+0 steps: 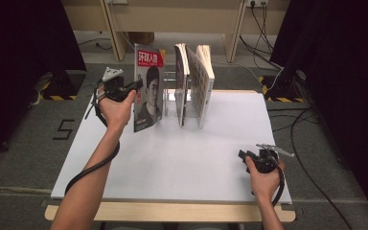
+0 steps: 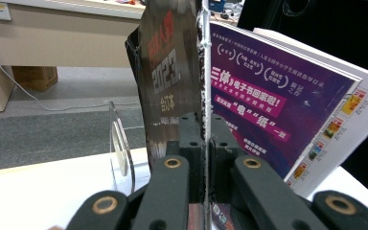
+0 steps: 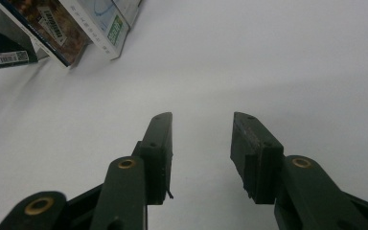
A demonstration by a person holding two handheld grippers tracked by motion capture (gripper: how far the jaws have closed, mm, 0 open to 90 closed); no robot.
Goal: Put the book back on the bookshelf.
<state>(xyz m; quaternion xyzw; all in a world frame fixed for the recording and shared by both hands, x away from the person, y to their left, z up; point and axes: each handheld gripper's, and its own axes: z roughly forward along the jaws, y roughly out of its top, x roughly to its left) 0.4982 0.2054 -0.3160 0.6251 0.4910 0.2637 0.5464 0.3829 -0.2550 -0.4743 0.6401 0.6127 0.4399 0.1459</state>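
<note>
White board covers the bench (image 1: 172, 163), which sits on grey carpet with dark curtains at both sides. Near the far edge stands a clear rack (image 1: 170, 98) with 2 books (image 1: 202, 86) upright in it, leaning slightly.

Left claw (image 1: 136, 86) is clenched on a magazine (image 1: 148, 88), pinching its left edge about halfway up. In the left gripper view the 2 black pads press flat on either side of the thin spine edge of the magazine (image 2: 172, 81). It stands upright just left of the rack, long axis vertical, red title at the top, cover with a portrait facing the person. Its lower edge is at or just above the board; I cannot tell whether it touches. A purple-covered book (image 2: 268, 110) shows just behind it in that view.

Right claw (image 1: 242, 155) rests near the bench's front right corner, well apart from the rack, pointing left. Its jaws stand released, with bare white board between them in the right gripper view (image 3: 201, 153).
</note>
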